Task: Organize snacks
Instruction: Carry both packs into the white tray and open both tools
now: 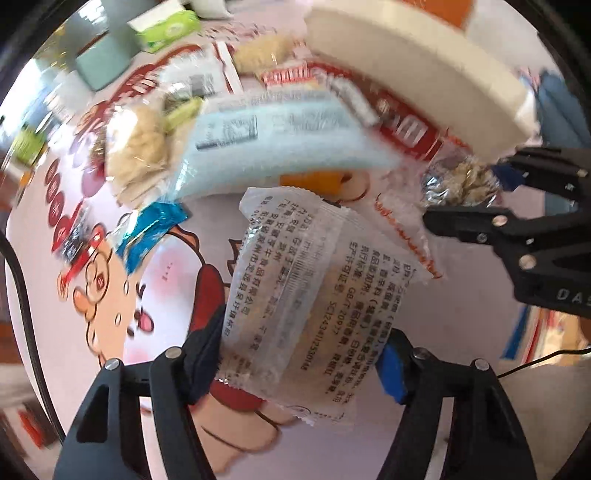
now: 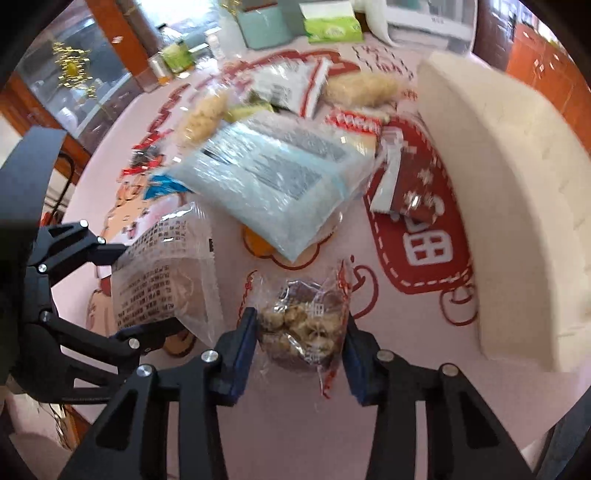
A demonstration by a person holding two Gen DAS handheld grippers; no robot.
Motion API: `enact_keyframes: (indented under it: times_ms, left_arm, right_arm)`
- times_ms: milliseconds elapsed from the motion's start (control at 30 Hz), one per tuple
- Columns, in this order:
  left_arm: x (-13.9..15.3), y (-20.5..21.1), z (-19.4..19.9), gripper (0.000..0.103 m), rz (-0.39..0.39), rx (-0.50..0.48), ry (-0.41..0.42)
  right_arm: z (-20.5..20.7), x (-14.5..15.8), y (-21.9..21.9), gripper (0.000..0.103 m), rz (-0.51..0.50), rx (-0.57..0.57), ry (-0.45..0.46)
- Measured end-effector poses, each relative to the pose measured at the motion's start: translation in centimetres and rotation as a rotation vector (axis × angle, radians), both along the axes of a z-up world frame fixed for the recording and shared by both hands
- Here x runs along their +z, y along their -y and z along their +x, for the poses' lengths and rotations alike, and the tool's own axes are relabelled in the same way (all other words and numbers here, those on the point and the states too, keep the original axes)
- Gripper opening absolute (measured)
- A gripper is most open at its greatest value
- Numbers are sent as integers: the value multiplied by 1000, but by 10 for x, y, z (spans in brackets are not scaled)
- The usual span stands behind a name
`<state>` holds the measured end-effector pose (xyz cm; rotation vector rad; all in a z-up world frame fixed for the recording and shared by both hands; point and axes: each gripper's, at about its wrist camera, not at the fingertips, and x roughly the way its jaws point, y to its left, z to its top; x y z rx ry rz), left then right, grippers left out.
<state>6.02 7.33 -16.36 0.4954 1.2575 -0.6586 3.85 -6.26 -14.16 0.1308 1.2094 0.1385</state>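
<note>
Gripping a clear packet [image 1: 295, 314] printed with black text, the left gripper [image 1: 299, 354] has its pads pressed on the packet's two sides, and the packet hangs above the tablecloth [image 1: 110, 350]. No earlier view is given, so only the clamp itself can be told. In the right wrist view the right gripper [image 2: 301, 347] is clenched on a small clear bag [image 2: 306, 325] of pale, knobbly snacks, one blue pad on each side. The left gripper [image 2: 122, 291] shows at that view's left edge with the packet [image 2: 166, 273] between its fingers, just beside the bag. In the left wrist view the right gripper [image 1: 461, 199] comes in from the right with the bag [image 1: 458, 184] in its jaws.

Beyond both lies the pink tablecloth with red cartoon prints. Past the held items a pale blue pack [image 2: 273, 181] rests tilted on the snack pile. A dark red wrapper [image 2: 406, 177] lies to its right, near a white foam-like tray [image 2: 517, 206] along the right side. Behind the blue pack sit two clear packs of beige puffed snacks [image 2: 207, 114], red-and-white wrappers [image 2: 351, 120] and a small blue wrapper [image 2: 162, 186] at the left. At the far edge stand a green tissue pack [image 2: 332, 29] and a teal box [image 2: 262, 26]. Motion blur hides the finer print.
</note>
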Motion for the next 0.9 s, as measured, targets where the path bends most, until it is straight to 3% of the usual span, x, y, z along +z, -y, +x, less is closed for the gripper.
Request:
enact_keyframes:
  times_ms: [200,433,600,767,900]
  left_arm:
    - [80,22,-8,69,-145,80,110]
    - [154,98,21,70,-286,209,251]
    - [163,168,44,70,-297,246,257]
    - [152,230,61,71,-262,248,265]
    - [141,260,66,83,-224,254,271]
  right_arm:
    - [-12,62,25,43,-10,50,125]
    - [-13,122,96,43,-63,-54,274]
    - [-11,133,161,43,-86,-158,299]
    - [-2,124,204,44,-139,-185,281]
    - [9,115,232,44,-172,-195,262]
